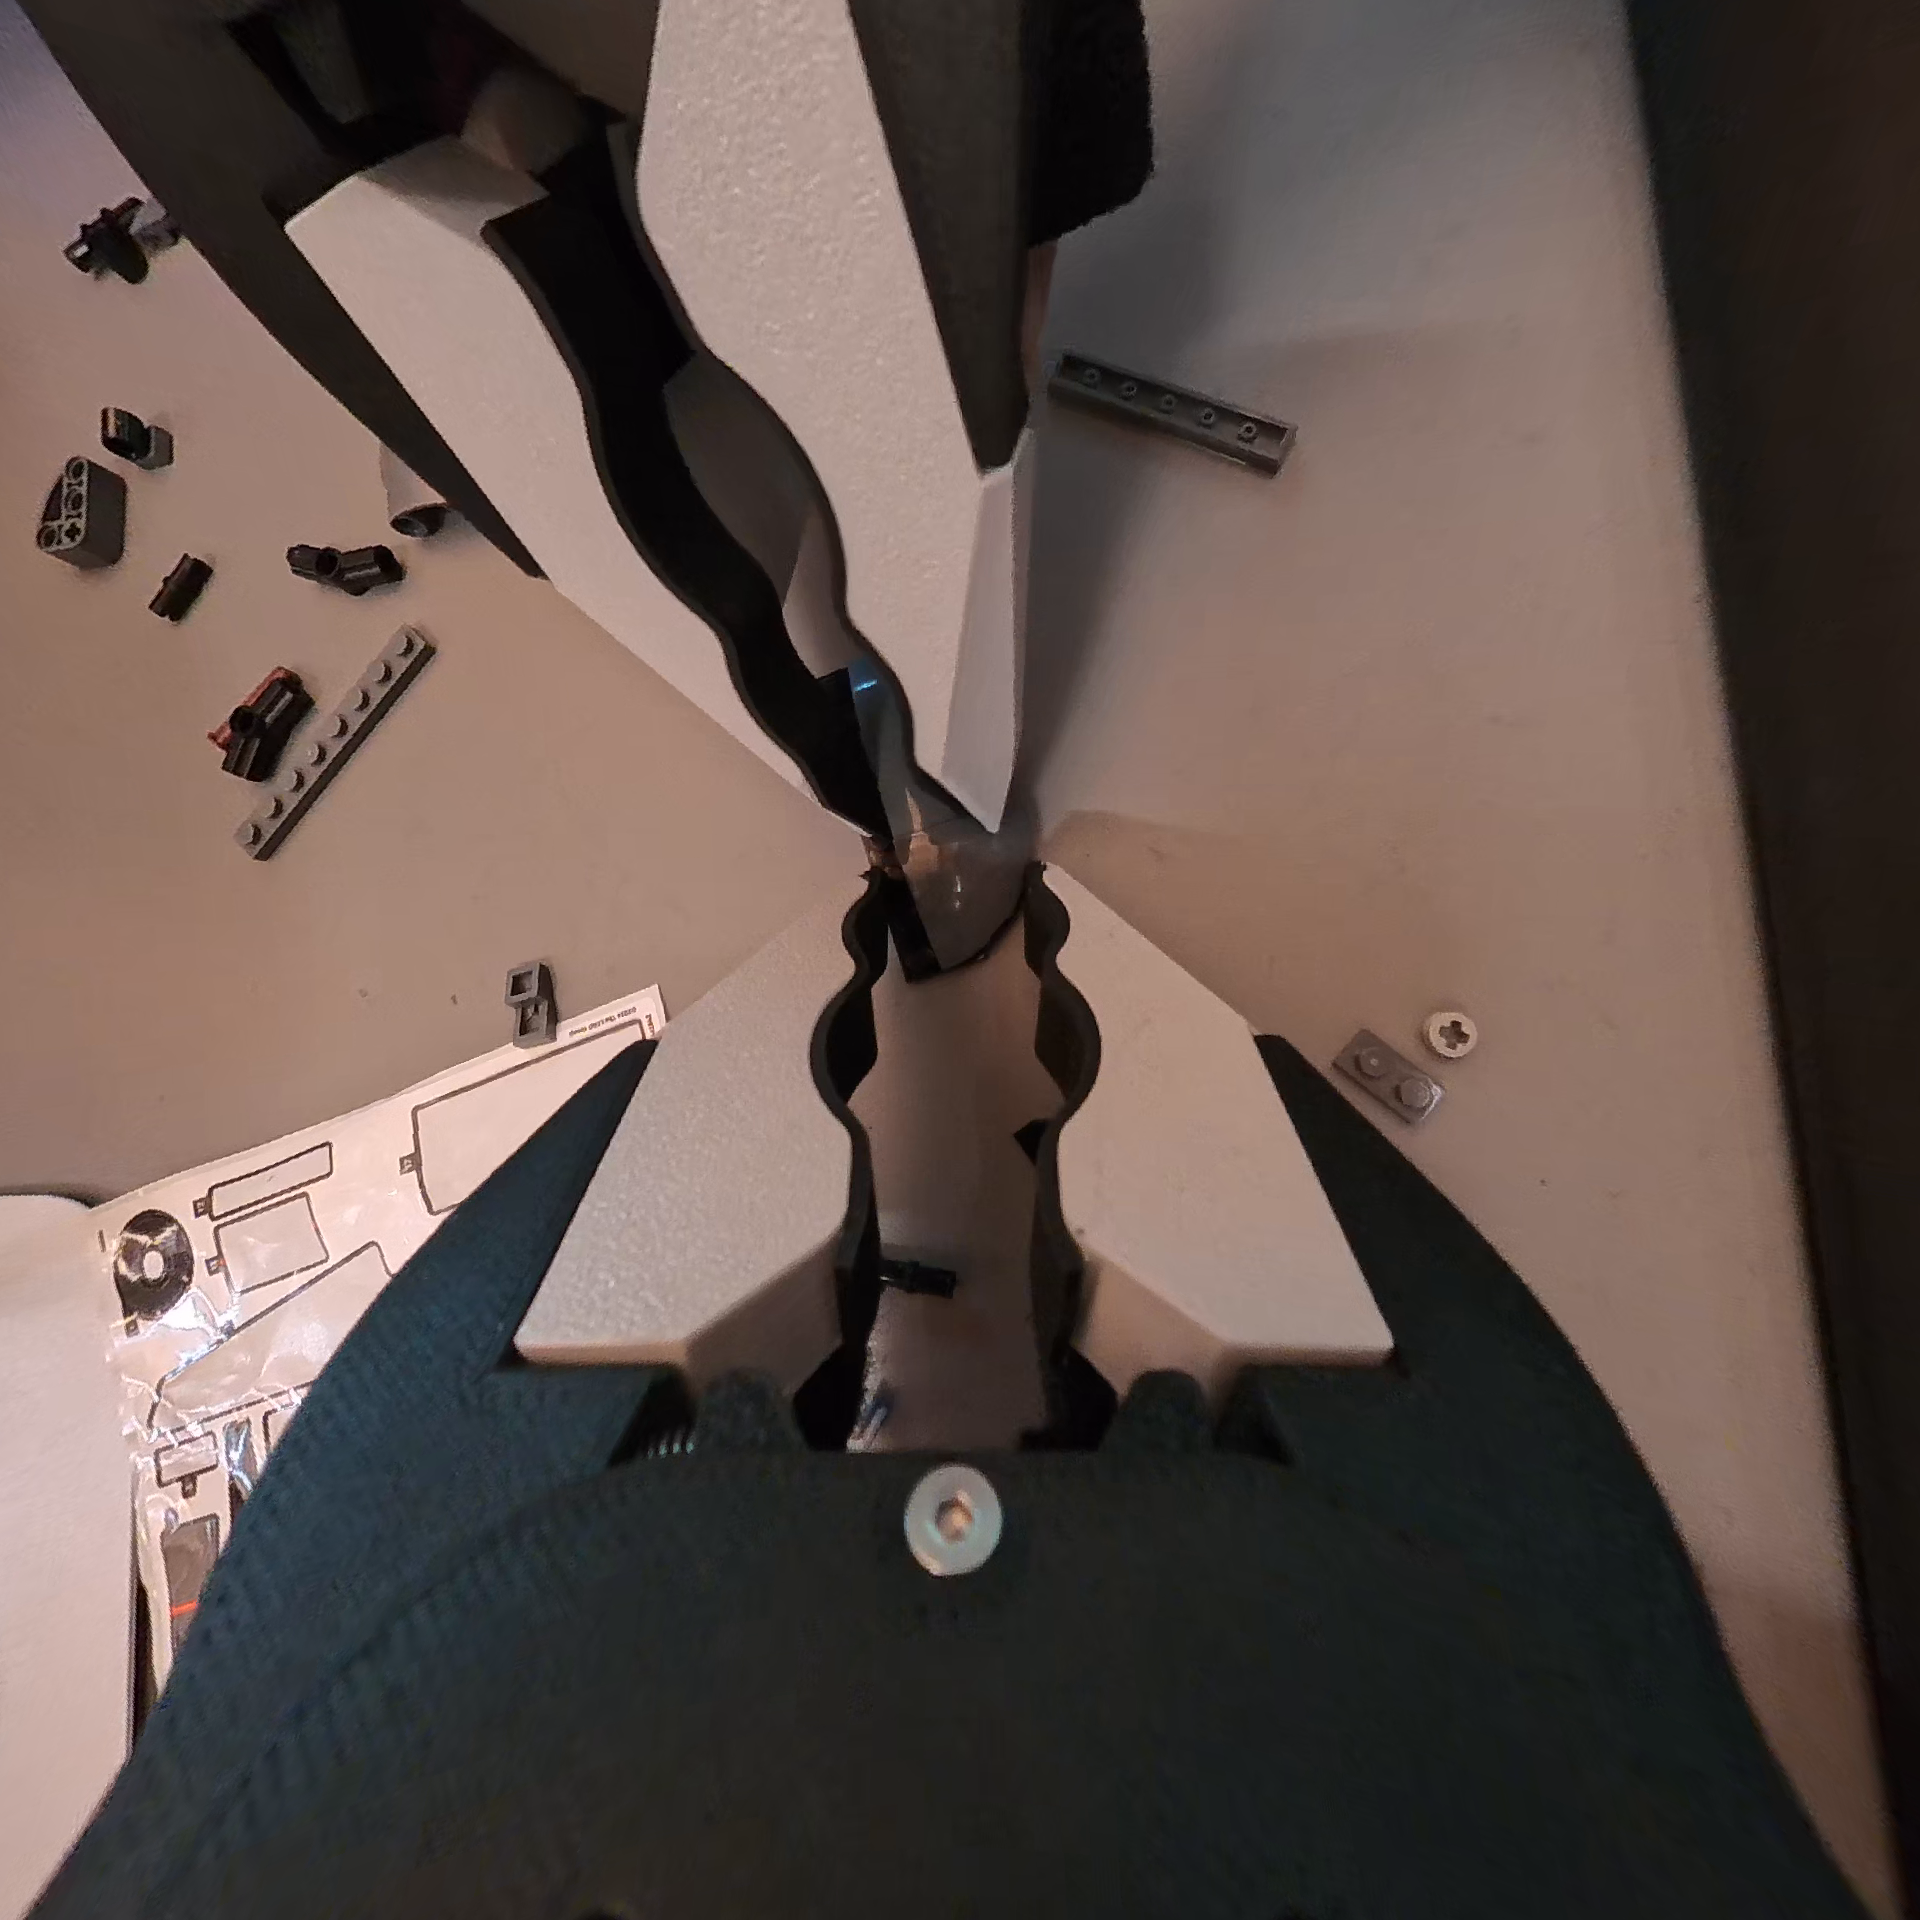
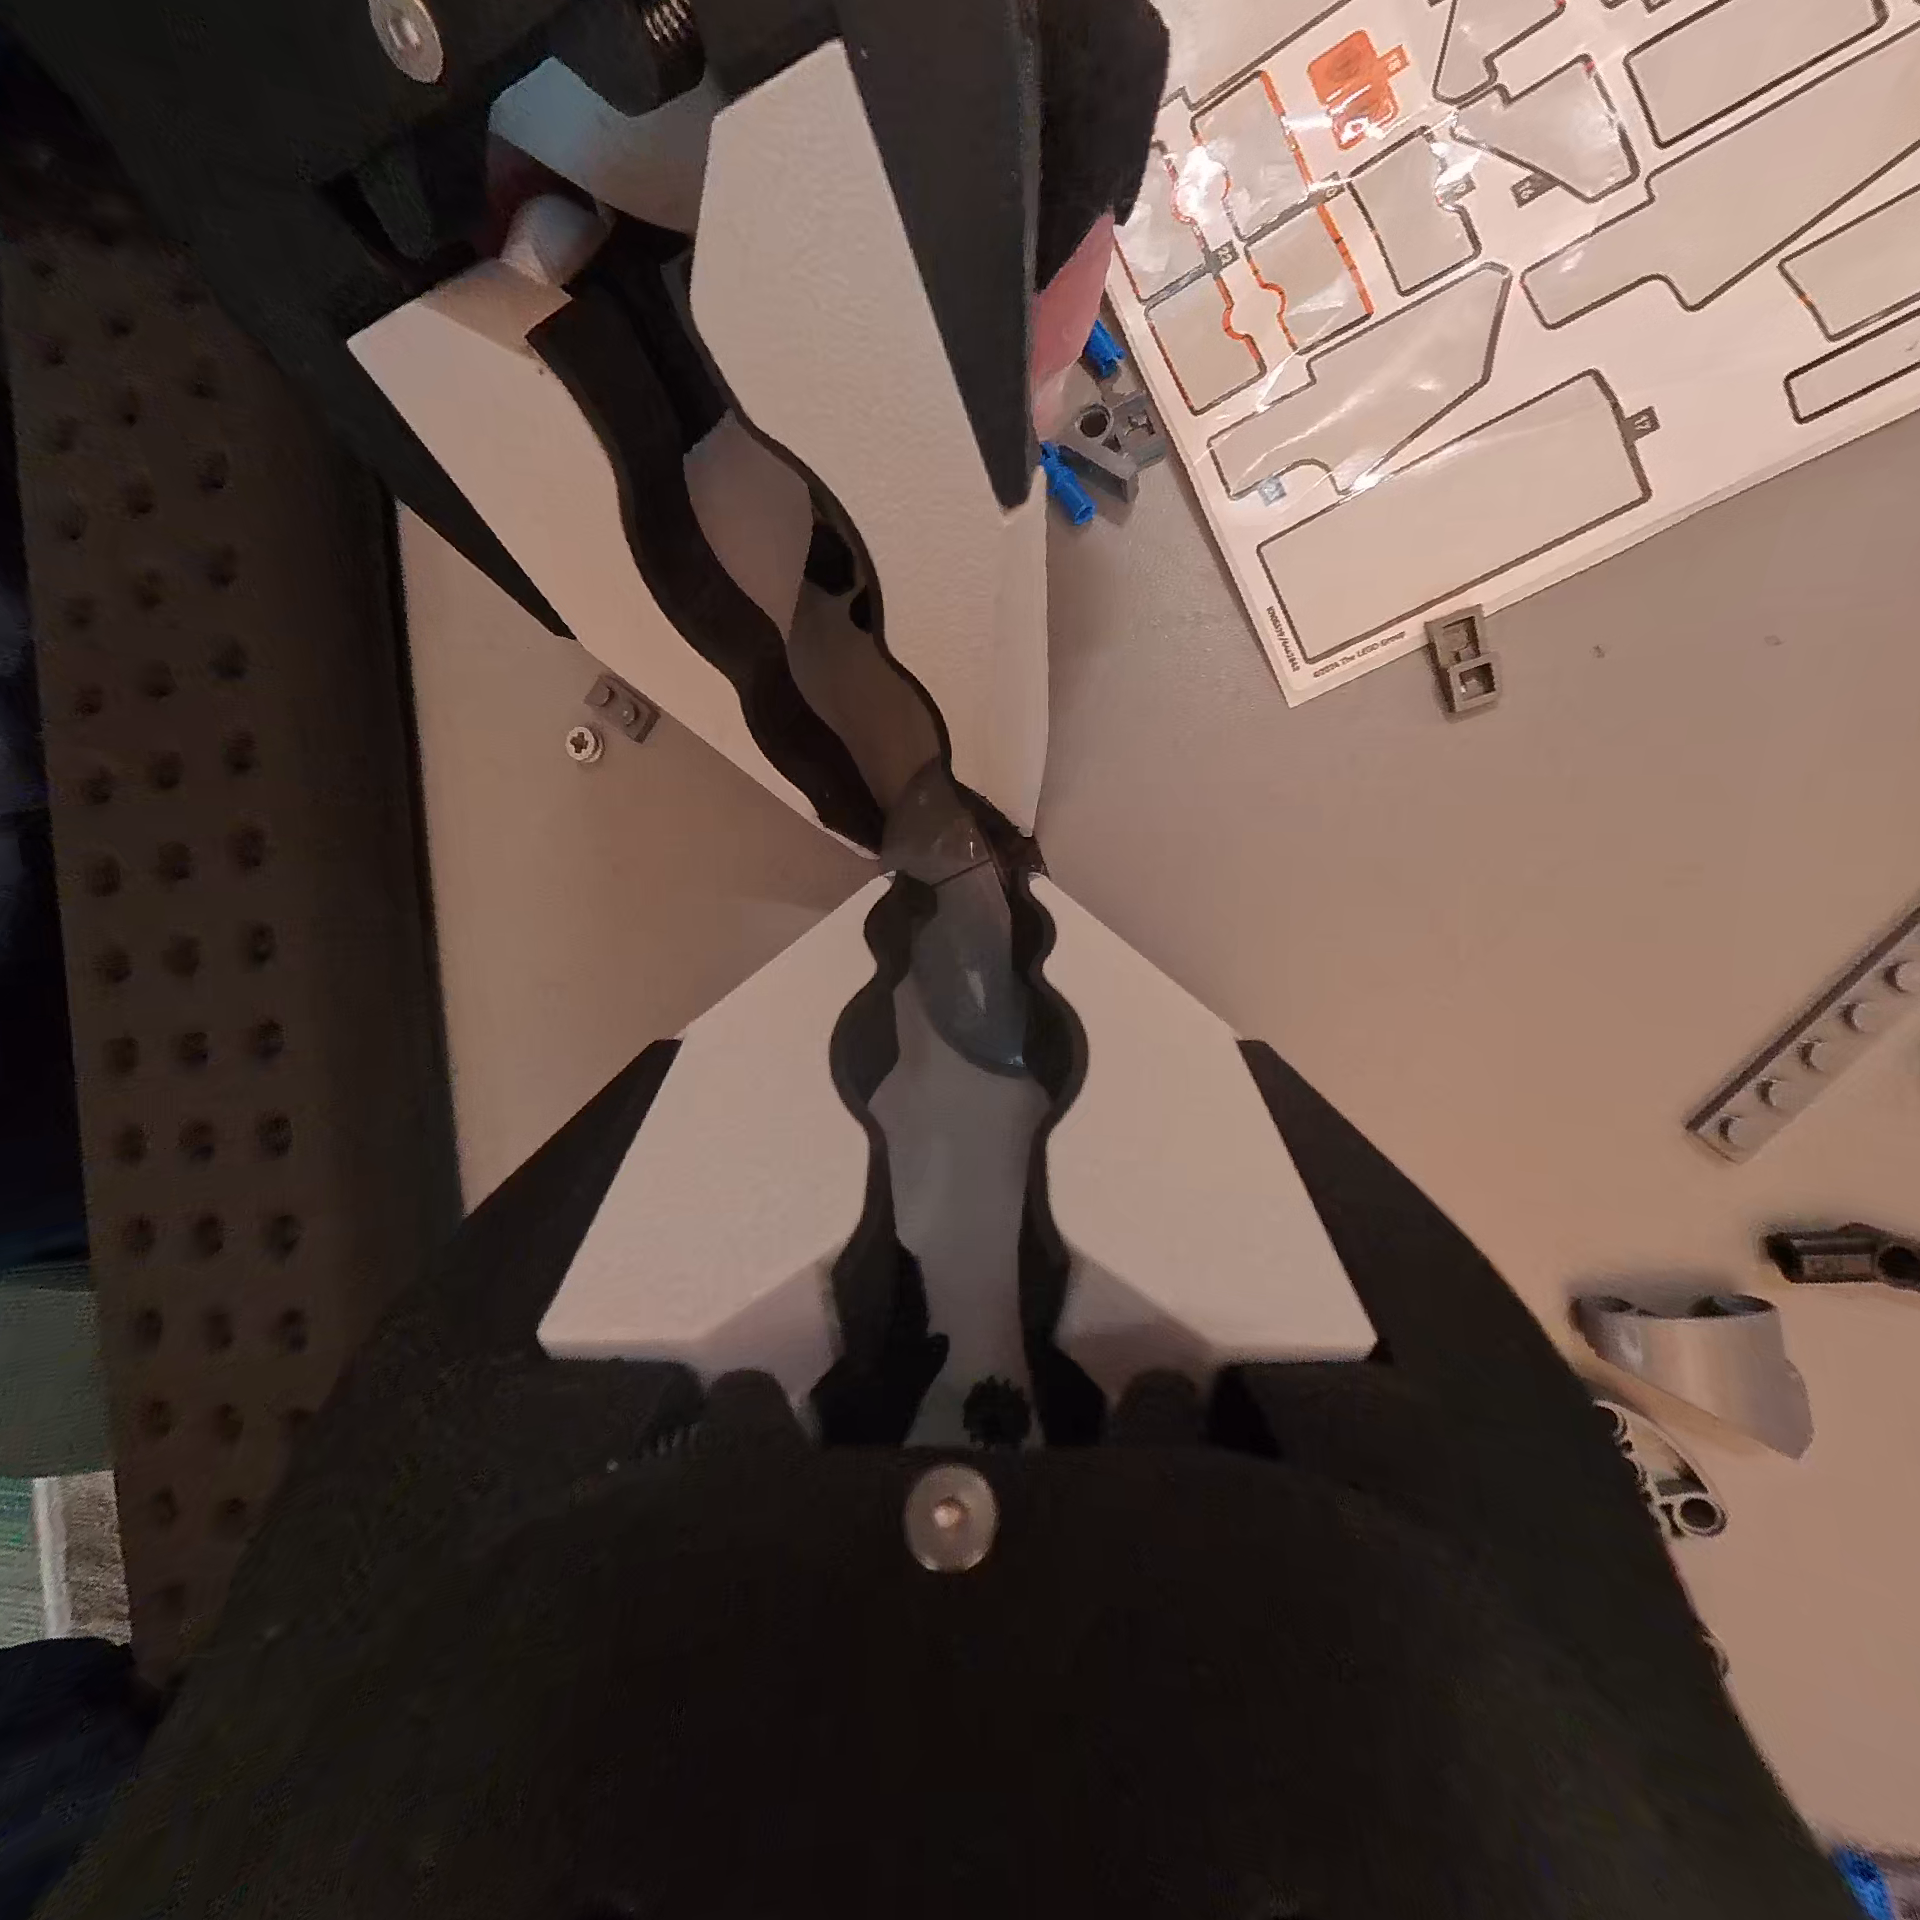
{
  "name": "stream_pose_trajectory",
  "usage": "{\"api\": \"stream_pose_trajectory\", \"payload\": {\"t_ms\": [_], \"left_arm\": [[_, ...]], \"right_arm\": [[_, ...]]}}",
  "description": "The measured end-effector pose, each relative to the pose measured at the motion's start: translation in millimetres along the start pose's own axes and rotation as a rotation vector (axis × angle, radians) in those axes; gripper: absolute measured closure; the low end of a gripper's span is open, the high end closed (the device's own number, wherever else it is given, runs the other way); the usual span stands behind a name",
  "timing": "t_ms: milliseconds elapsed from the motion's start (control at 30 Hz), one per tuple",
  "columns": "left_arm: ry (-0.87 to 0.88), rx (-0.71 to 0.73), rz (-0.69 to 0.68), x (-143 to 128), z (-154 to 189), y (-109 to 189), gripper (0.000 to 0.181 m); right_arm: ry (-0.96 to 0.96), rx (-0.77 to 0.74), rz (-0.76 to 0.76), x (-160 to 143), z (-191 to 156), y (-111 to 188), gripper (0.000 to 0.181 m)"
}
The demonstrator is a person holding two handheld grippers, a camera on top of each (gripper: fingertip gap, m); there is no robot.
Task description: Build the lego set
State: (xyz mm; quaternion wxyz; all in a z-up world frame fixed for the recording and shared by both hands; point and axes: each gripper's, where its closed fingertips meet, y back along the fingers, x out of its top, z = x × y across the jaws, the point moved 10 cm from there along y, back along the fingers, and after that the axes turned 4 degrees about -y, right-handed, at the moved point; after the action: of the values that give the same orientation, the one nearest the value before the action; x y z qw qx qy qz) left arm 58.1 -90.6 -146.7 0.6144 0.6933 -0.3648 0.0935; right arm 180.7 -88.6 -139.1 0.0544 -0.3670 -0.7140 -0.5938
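Two tools are brought tip to tip above a pale surface [image 1: 1351, 727]. In the left wrist view, the left tool [image 1: 951, 883] is seen closed on a small dark grey lego piece [image 1: 951, 914] pinched at its tips, while the right tool [image 1: 935, 821] reaches in from above and meets it there. In the right wrist view, the right tool [image 2: 961, 883] is clamped on a curved dark grey lego piece [image 2: 971, 1003] lying between its fingers, and the left tool [image 2: 945, 821] comes in from the top, gripping a rounded grey part [image 2: 930, 826] that touches the curved piece. Whether the two parts are already joined cannot be told, since the contact is largely hidden by the tips.

Loose parts are scattered on the surface. A long grey studded plate [image 1: 338, 743] is seen at left with a black and red connector [image 1: 260, 722] just beside it, and further small black pieces [image 1: 343, 564] lie beyond. A second grey plate [image 1: 1172, 414] lies at upper right. A small grey two-stud plate [image 1: 1390, 1075] and a white round piece [image 1: 1451, 1034] sit close together at right. A sticker sheet [image 2: 1558, 343] in clear wrapping is laid on the surface, with a small grey bracket [image 2: 1465, 665] at its edge and blue pins [image 2: 1070, 478] near its corner.
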Motion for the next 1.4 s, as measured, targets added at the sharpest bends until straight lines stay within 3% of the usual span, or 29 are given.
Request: {"api": "stream_pose_trajectory", "payload": {"t_ms": [900, 1100, 1400], "left_arm": [[-0.024, 0.02, 0.001, 2.4, 2.2, -1.5, 0.161], [-0.019, 0.007, 0.008, 3.0, 1.8, -2.1, 0.159], [-0.014, 0.002, 0.01, 1.4, 0.9, -1.5, 0.16]], "right_arm": [[0.019, 0.001, 0.003, -2.1, 1.7, 2.1, 0.167], [0.014, -0.009, 0.081, -1.6, 4.8, 15.0, 0.181], [0.023, -0.016, 0.024, -1.4, 2.8, 5.4, 0.174]]}}
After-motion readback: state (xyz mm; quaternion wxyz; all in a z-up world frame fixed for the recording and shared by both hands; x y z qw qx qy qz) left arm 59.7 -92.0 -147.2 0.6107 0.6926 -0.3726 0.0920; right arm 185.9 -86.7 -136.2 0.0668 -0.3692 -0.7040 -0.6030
